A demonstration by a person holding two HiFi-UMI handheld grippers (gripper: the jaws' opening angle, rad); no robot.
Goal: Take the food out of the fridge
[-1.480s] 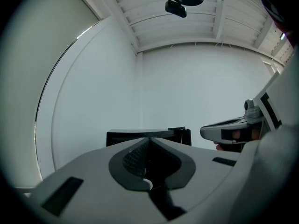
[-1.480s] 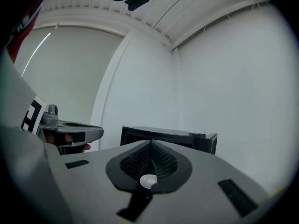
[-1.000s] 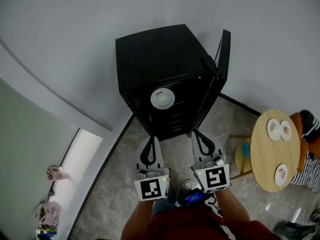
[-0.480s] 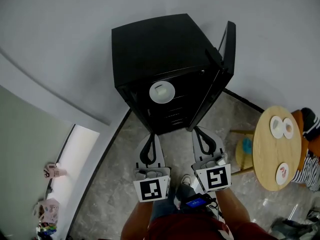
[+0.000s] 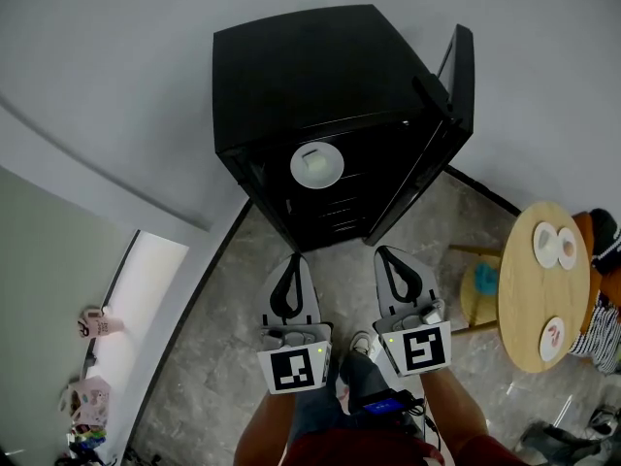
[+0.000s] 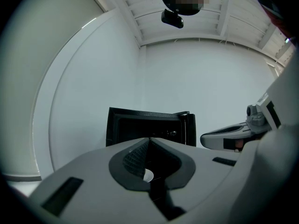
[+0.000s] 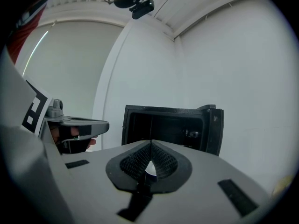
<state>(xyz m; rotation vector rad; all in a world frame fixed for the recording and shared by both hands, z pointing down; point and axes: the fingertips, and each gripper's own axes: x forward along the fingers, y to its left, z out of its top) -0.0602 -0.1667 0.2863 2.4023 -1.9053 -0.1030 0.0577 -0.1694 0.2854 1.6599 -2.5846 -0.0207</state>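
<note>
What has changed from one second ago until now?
The person has moved closer to the open fridge, which looks larger in the head view. Nothing was grasped. The left gripper and right gripper stay shut and empty; the plate stays on its shelf.

Open black fridge (image 5: 291, 76); food plate (image 5: 316, 165) inside.

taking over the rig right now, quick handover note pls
Left gripper: shut, empty, in front of the fridge, not touching it.
Right gripper: shut, empty, beside the left one.
Fridge door is open. A plate with pale food sits on a shelf inside, untouched.
Done: door open.
Left: open a gripper, reach in, bring the plate out, perhaps to the round table at right.
</note>
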